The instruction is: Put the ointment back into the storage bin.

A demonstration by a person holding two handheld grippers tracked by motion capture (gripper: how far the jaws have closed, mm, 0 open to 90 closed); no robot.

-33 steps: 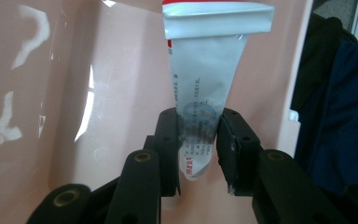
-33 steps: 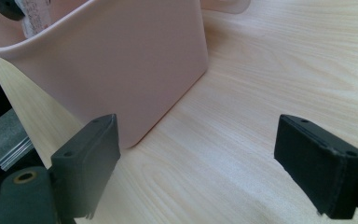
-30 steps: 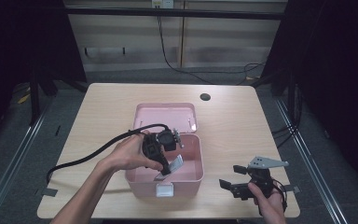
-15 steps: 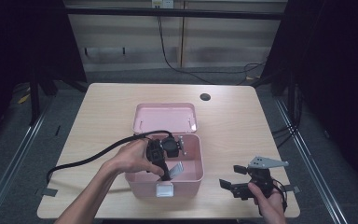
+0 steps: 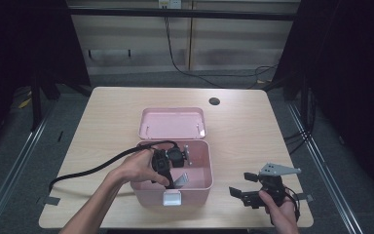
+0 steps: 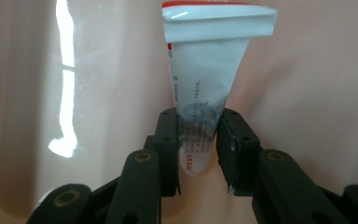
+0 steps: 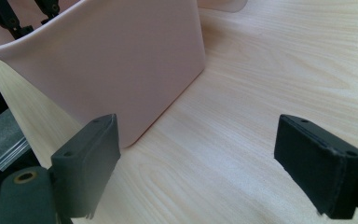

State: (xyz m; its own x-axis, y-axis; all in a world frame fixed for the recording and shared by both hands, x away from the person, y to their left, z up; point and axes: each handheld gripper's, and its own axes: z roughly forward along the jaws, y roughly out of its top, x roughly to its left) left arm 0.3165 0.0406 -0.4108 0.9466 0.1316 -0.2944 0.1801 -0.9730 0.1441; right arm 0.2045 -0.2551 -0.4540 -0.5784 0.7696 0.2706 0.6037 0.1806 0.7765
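**Tube gripped inside pink box, not yet out or down**

Nearest, R gripper point(image 5: 246, 194) sat low on the table point(image 5: 112, 117) near the front-right edge, jaws spread wide w/ nothing between; its own view had bare wood in the gap and the pink box point(image 7: 121, 60) wall just to the left. L gripper point(image 5: 175, 170) was dipped into the box point(image 5: 195, 183), jaws clenched on the cap end of a white tube point(image 6: 205, 88), crimped end w/ red stripe pointing away. Can't tell if the tube was going in or coming out; either way the move looked half done, prob. Box walls hemmed the L gripper close on all sides; up was the free way. Farther back the lid point(image 5: 171, 123) lay flat, touching the box's far rim. Beyond, open tabletop w/ a cable hole point(image 5: 214, 101).
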